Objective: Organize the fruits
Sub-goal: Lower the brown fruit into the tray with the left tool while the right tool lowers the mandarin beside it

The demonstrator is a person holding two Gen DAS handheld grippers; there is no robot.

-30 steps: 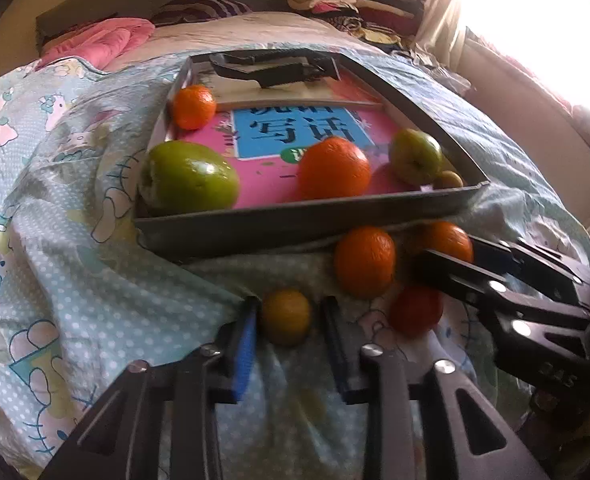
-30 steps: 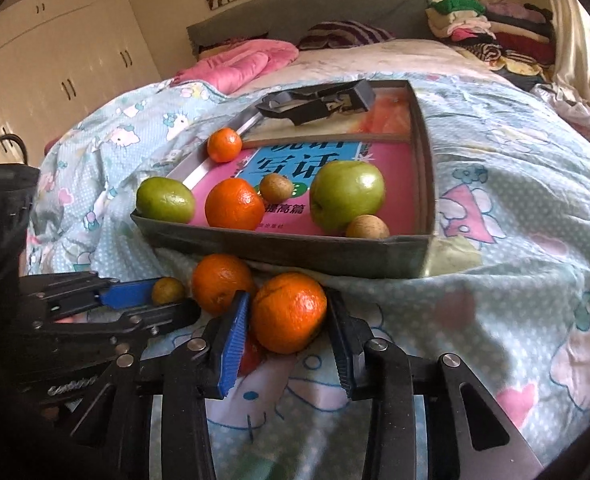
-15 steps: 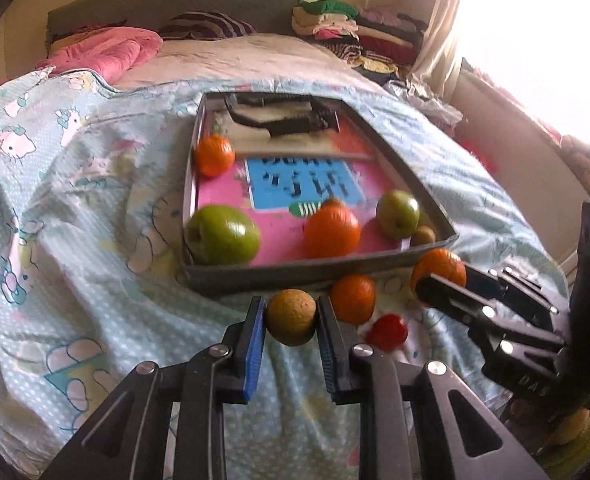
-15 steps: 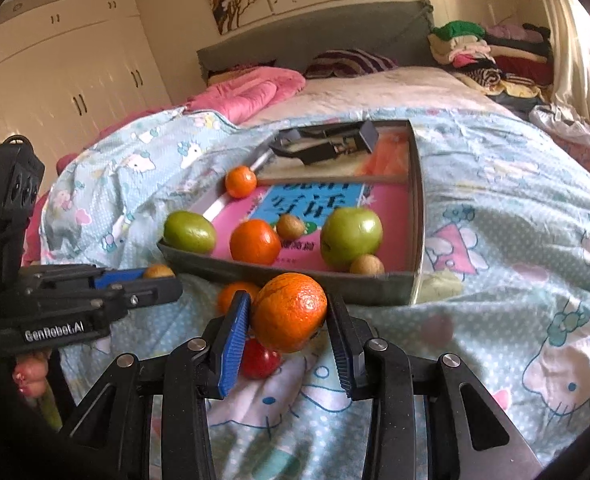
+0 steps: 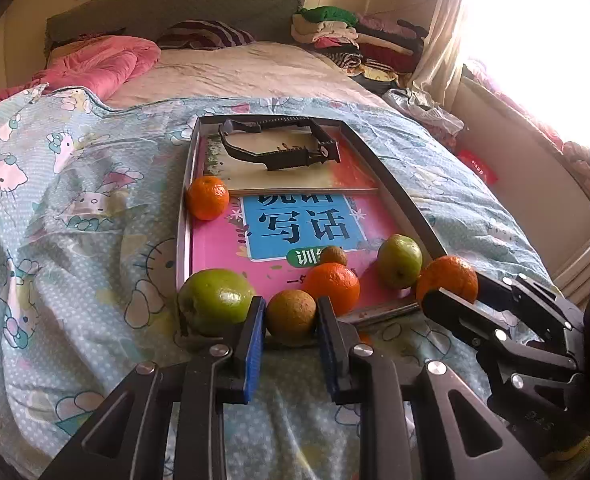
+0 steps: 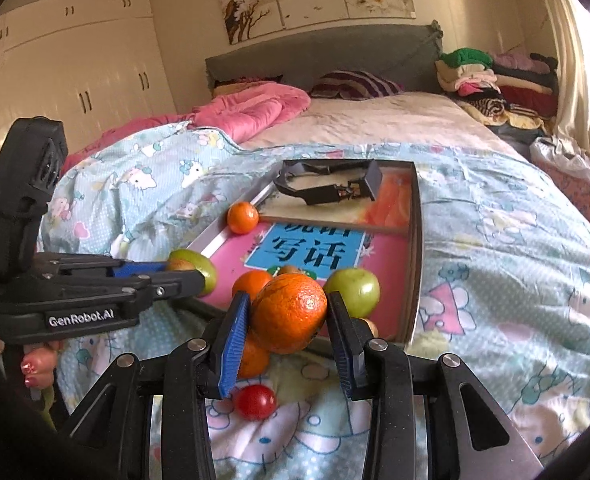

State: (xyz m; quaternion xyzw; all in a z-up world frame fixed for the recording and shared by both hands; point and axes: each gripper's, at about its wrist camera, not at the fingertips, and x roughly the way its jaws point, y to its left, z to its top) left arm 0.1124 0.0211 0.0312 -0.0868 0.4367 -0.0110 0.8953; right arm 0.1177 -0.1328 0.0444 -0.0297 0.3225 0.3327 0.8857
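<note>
My left gripper [image 5: 290,322] is shut on a small brownish-yellow fruit [image 5: 291,314] and holds it above the near edge of the grey tray [image 5: 183,216]. My right gripper [image 6: 289,320] is shut on a large orange [image 6: 290,312], also raised near the tray's front edge [image 6: 415,240]; it shows in the left wrist view [image 5: 449,276]. In the tray lie a big green fruit [image 5: 215,300], two oranges [image 5: 333,286] [image 5: 207,197], a smaller green fruit [image 5: 399,260] and a small brown fruit [image 5: 333,255]. On the bedcover below lie an orange [image 6: 253,356] and a red tomato [image 6: 255,402].
The tray sits on a blue patterned bedcover [image 5: 75,220] and holds pink books [image 5: 307,224] and a black tool [image 5: 283,148] at its far end. A pink quilt [image 6: 251,108] and piled clothes [image 6: 495,80] lie beyond. A window is at the right.
Both grippers closed on their fruits, lifted them off the bedcover and moved up toward the tray's near edge. One orange and the tomato stayed on the bedcover.
</note>
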